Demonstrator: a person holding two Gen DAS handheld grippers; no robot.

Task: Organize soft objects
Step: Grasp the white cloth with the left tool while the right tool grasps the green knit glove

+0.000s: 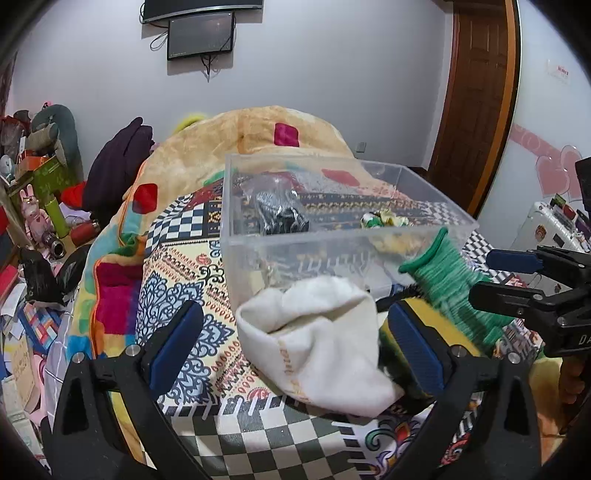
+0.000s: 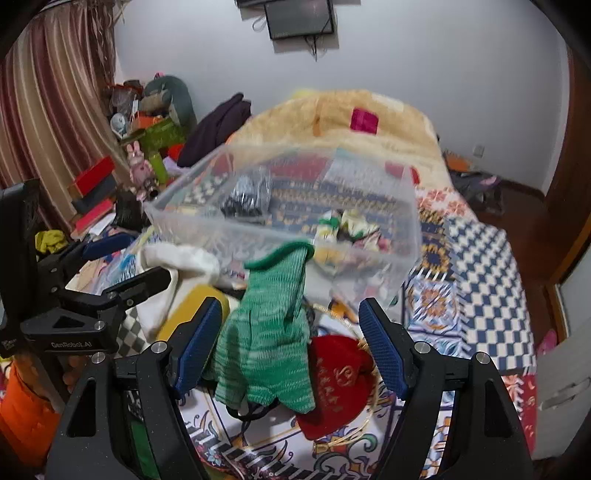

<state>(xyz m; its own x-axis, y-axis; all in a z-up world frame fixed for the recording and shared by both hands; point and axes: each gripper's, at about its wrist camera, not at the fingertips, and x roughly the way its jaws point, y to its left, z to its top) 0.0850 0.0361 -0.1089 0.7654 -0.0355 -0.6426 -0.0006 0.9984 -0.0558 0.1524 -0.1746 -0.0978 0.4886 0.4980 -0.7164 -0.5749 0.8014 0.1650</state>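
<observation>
The left claw [image 1: 295, 339] is spread wide, and a white sock [image 1: 314, 343] lies between its two blue pads, on the patterned bed cover [image 1: 184, 314]. The sock touches neither pad on the left side; on the right side its edge comes very close to the pad, and I cannot tell if they touch. Just behind that right pad a yellow soft thing [image 1: 413, 306] shows a little.

The right claw [image 2: 288, 347] is also spread, with a green knitted glove [image 2: 269, 339] hanging between its pads. The glove leans against the left pad and stands well apart from the right one. The picture is blurred here, so what carries the glove is not clear. Under and to the right of the glove a red pouch [image 2: 336, 384] with gold writing lies on the bed cover, with a thin gold cord around it.

Farther on the bed stands a clear plastic box [image 1: 236, 206], just behind the sock and the glove. Inside it are a black and white bundle [image 1: 277, 210] on the left and a small green and yellow item [image 1: 384, 219] on the right. Behind the box a beige blanket [image 1: 258, 129] is piled up, and a dark screen [image 1: 201, 35] hangs on the far wall.
</observation>
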